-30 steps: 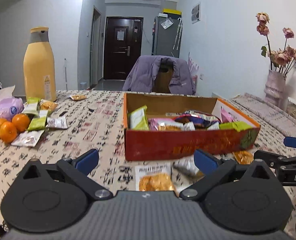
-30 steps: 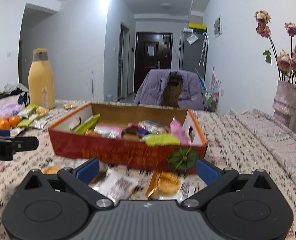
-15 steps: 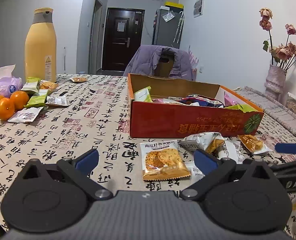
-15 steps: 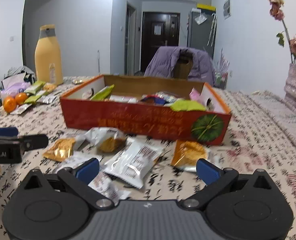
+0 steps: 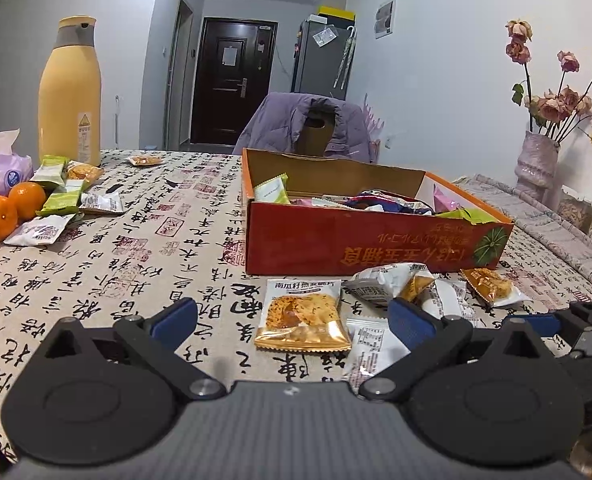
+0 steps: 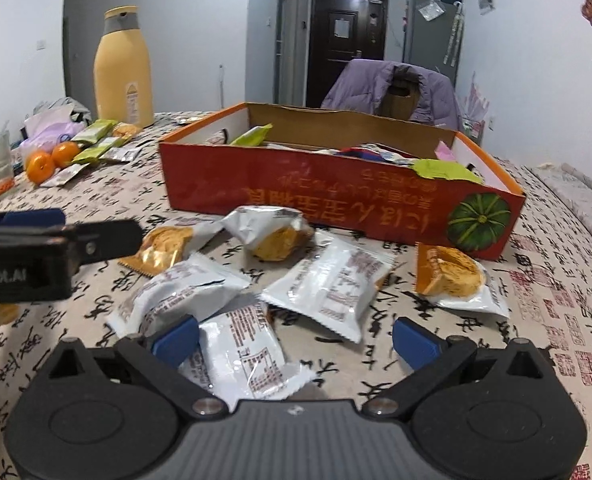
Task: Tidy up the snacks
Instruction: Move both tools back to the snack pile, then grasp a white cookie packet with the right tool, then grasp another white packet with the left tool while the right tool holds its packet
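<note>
**Light, crinkly packets lie loose in front of the box, both grippers empty**

Nearest in the right wrist view, the right gripper (image 6: 293,338) hangs low over the patterned tablecloth (image 6: 544,280) with its blue-tipped fingers spread wide and nothing between them. A white foil packet (image 6: 247,356) lies between and just ahead of them at lower centre, overlapping a second white packet (image 6: 183,292) to its left. In the left wrist view, the left gripper (image 5: 291,320) is likewise spread and empty, with an orange cracker packet (image 5: 302,316) lying flat in the gap ahead of it.

A little farther, at mid-frame of the right view, lie more loose snacks: a large white packet (image 6: 334,284), a puffed packet with a cake inside (image 6: 269,228) and, at right, an orange-faced packet (image 6: 452,276).

These look light, air-filled and slick. The film should crumple under pressure, and the cakes or crackers inside could crush. A gentle pinch on a crimped end seam or across a thin edge seems safer than squeezing the middle. Flat ones may skid on the cloth before lifting.

Behind them, across the centre, stands the red cardboard box (image 6: 336,196), open-topped and already holding assorted packets. Farther off at upper left, another cluster of snacks (image 5: 61,192) sits beside oranges (image 5: 11,206) and a tall yellow bottle (image 5: 71,92).
</note>
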The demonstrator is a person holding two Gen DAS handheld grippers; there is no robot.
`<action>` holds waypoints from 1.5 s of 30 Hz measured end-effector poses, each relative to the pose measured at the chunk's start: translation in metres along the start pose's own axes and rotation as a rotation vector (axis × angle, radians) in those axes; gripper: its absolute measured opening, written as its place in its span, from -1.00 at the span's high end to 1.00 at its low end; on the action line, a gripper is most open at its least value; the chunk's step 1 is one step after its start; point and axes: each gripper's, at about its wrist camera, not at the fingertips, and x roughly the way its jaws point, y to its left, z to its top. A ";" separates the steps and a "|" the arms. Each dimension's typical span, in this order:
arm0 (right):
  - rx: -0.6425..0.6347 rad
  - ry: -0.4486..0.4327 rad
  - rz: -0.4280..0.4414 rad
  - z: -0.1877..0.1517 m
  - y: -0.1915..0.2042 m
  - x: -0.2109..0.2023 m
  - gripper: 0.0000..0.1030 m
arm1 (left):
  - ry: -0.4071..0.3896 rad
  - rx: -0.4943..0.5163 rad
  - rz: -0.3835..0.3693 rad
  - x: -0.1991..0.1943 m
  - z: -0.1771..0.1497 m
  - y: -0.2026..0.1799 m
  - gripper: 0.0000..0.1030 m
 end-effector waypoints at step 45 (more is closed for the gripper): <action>0.131 -0.146 -0.004 -0.020 -0.054 -0.053 0.25 | 0.205 0.135 -0.062 0.024 -0.005 -0.051 -0.66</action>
